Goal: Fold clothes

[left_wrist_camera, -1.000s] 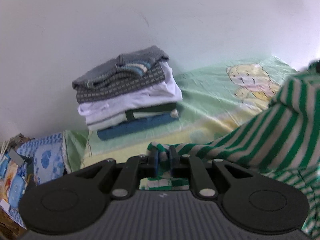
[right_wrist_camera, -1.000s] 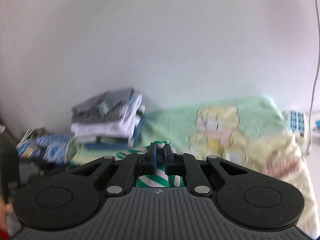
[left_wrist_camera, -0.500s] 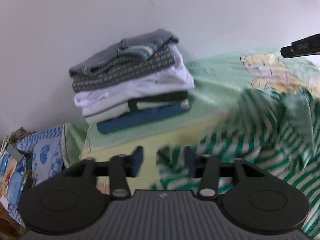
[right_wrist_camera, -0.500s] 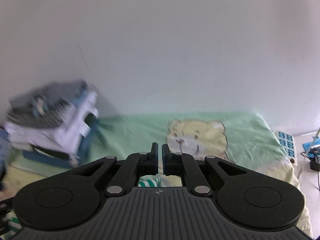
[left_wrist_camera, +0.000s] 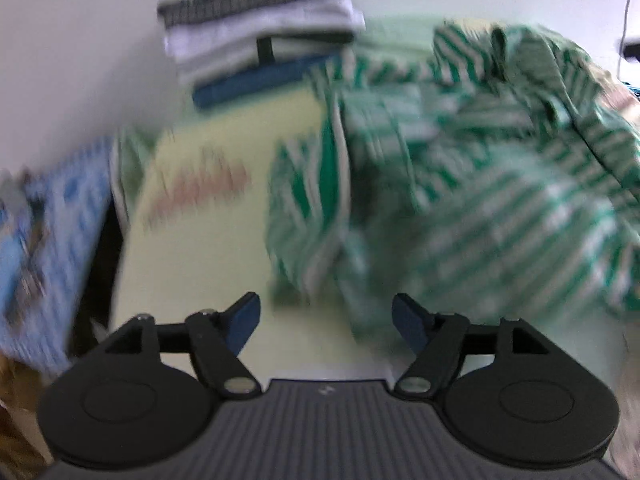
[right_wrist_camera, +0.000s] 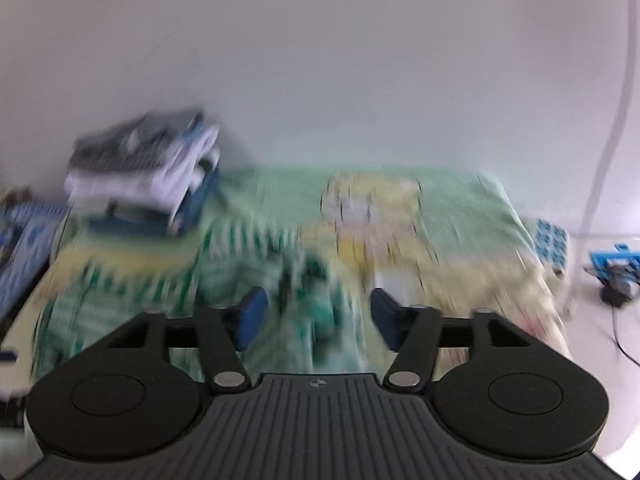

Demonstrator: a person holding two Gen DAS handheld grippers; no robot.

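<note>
My left hand-held gripper (left_wrist_camera: 325, 322) stands spread, its jaws having just been opening, with nothing between its blue pads (left_wrist_camera: 244, 322); the green-and-white striped shirt (left_wrist_camera: 460, 184) lies crumpled on the bed (left_wrist_camera: 208, 248) just beyond it, heaped toward the right; my right hand-held gripper (right_wrist_camera: 314, 318) is spread too, its jaws having just been opening, and a bunched part of the striped shirt (right_wrist_camera: 312, 304) shows in the gap, though the blur keeps me from telling whether it touches the pads; the stack of folded clothes (left_wrist_camera: 260, 36) sits at the far left of the bed against the white wall (right_wrist_camera: 320, 60); a yellow bear print (right_wrist_camera: 372, 204) marks the bedsheet beyond the shirt.
</note>
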